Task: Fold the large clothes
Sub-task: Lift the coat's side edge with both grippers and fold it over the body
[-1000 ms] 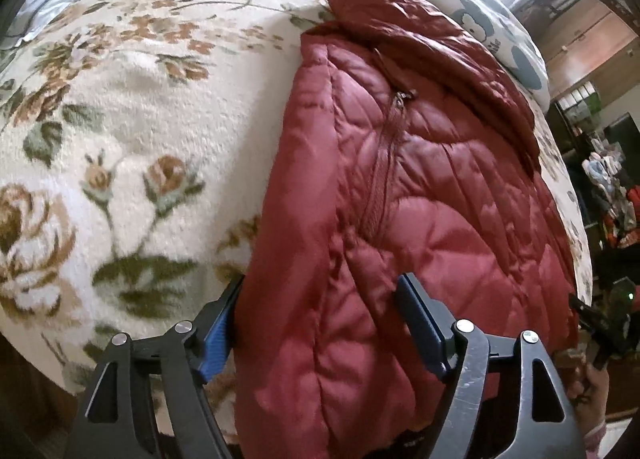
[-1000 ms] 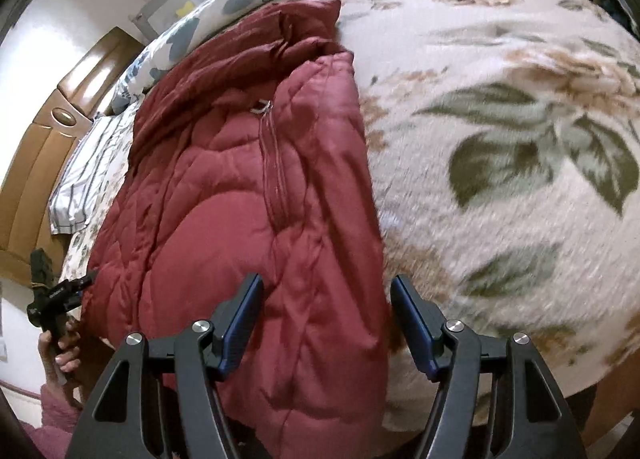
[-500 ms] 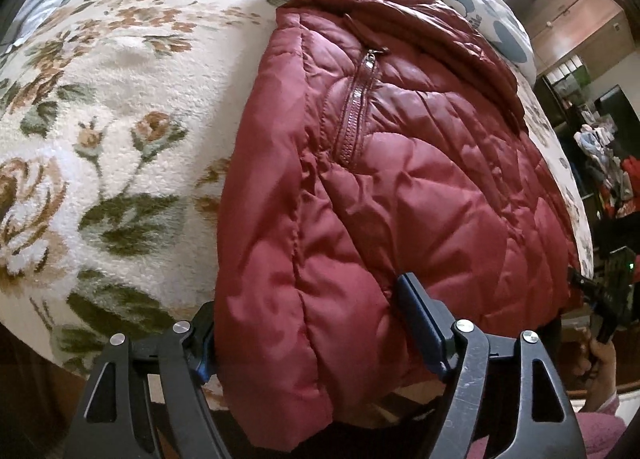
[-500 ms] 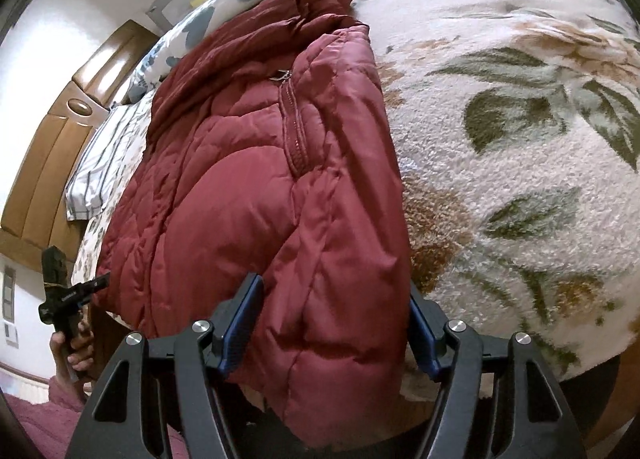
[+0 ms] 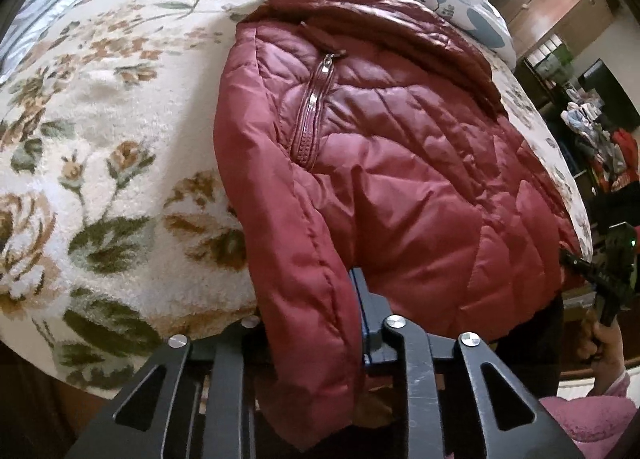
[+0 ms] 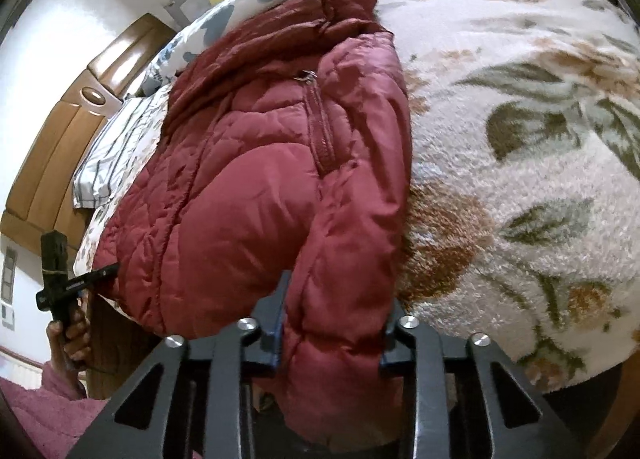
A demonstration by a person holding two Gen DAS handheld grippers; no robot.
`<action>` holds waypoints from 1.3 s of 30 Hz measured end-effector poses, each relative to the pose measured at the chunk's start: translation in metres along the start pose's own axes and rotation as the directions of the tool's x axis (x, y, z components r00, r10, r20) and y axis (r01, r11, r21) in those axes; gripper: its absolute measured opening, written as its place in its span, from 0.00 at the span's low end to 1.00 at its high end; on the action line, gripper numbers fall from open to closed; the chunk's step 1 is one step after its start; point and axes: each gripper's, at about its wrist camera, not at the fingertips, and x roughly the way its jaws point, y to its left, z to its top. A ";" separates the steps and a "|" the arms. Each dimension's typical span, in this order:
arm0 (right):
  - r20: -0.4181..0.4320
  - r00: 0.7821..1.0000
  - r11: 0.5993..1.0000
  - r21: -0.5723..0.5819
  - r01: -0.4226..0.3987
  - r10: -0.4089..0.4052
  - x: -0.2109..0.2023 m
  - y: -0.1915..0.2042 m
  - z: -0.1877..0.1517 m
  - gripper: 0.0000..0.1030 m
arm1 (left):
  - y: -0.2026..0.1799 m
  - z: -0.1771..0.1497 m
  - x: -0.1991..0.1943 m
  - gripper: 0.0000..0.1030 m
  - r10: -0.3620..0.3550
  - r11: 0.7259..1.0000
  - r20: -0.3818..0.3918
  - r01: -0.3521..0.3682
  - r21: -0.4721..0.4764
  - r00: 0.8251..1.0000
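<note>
The jacket (image 5: 400,179) lay on the blanket (image 5: 100,139) ahead of the fingers (image 5: 362,315), its near hem corner hanging between them

Black claw (image 5: 312,323) arms, silver screws, blue pads, fuzzy pink sleeve (image 5: 592,415)

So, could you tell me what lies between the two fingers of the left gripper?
The left wrist view shows a fold of the red jacket's hem edge; the left gripper's jaws are closing on it.

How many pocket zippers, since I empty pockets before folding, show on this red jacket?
2: one pocket zipper near the puffer jacket's left edge, one near its right edge. Others may be hidden.
</note>
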 end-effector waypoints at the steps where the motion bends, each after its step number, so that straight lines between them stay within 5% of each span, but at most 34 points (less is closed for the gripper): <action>1: 0.011 1.000 1.000 -0.006 -0.007 0.007 -0.003 0.002 0.001 0.26 | 0.000 0.000 -0.003 0.19 -0.003 1.000 0.007 0.003 0.000 1.000; 16: 0.203 0.973 0.991 -0.090 -0.097 0.113 -0.042 0.029 0.045 0.23 | -0.011 0.026 -0.068 0.16 -0.062 0.998 0.196 0.057 0.030 0.979; 39: 0.417 0.907 0.992 -0.127 -0.011 0.064 -0.038 0.051 0.168 0.24 | -0.035 0.133 -0.082 0.17 0.002 0.999 0.361 -0.022 0.049 0.933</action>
